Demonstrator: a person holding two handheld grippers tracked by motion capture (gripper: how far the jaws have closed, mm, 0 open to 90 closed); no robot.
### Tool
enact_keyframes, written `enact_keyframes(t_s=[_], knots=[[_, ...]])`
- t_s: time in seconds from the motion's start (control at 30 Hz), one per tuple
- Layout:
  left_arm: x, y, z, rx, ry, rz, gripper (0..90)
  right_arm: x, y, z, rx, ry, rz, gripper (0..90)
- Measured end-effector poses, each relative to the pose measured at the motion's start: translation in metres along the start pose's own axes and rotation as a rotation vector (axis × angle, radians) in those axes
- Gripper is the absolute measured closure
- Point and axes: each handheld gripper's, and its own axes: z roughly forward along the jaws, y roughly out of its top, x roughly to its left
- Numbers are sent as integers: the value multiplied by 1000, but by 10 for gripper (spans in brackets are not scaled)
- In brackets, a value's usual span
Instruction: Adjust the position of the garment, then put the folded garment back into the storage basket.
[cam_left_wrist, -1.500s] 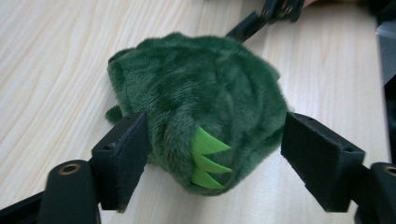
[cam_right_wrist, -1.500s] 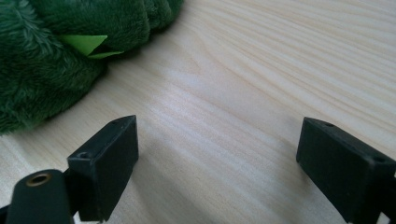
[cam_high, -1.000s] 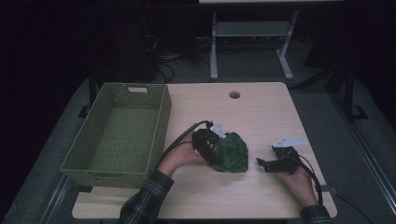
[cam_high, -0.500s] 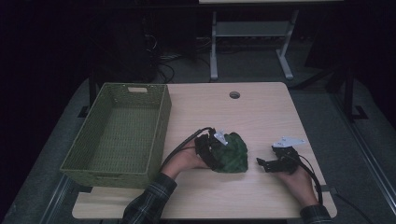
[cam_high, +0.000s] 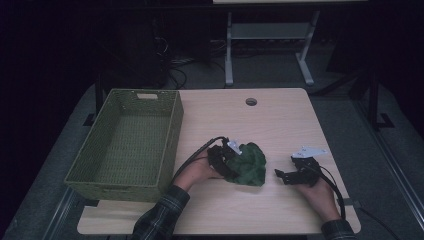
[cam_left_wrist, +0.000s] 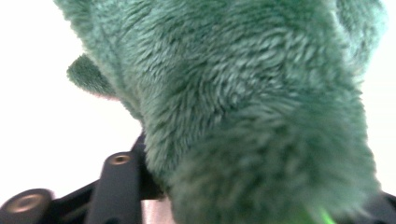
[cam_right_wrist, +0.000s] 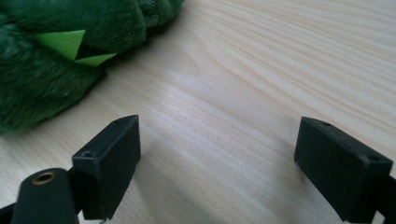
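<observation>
Now the left gripper (cam_high: 226, 159) sits against the left side of the green plush toy (cam_high: 247, 164), near mid-table (cam_high: 280, 120). Its jaws have just been closing, and in the left gripper view the plush (cam_left_wrist: 252, 116) fills the space between them, fur bulging over the one black finger (cam_left_wrist: 114, 186) that shows at lower left. Pads look pressed into the fur; grip taken as closed on the toy.

Right gripper (cam_high: 286, 175) rests on the table, apart from the toy on its right. In the right gripper view its fingers (cam_right_wrist: 112, 158) stand wide apart over bare wood (cam_right_wrist: 243, 93), nothing between them. Toy (cam_right_wrist: 56, 60) lies beyond the left finger, light green spikes showing.

Basket (cam_high: 172, 135) stands left of the left gripper.
</observation>
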Motion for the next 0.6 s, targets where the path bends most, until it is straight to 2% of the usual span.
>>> enact_keyframes(t_s=[0.1,0.2,0.6], knots=[[1,0,-1,4,-31,-22,613,0,0,0,0,0,2,142],[2,-1,-2,4,-50,-38,660,0,0,0,1,0,2,143],[1,1,-15,-7,-59,-87,720,0,0,0,1,-1,1,143]])
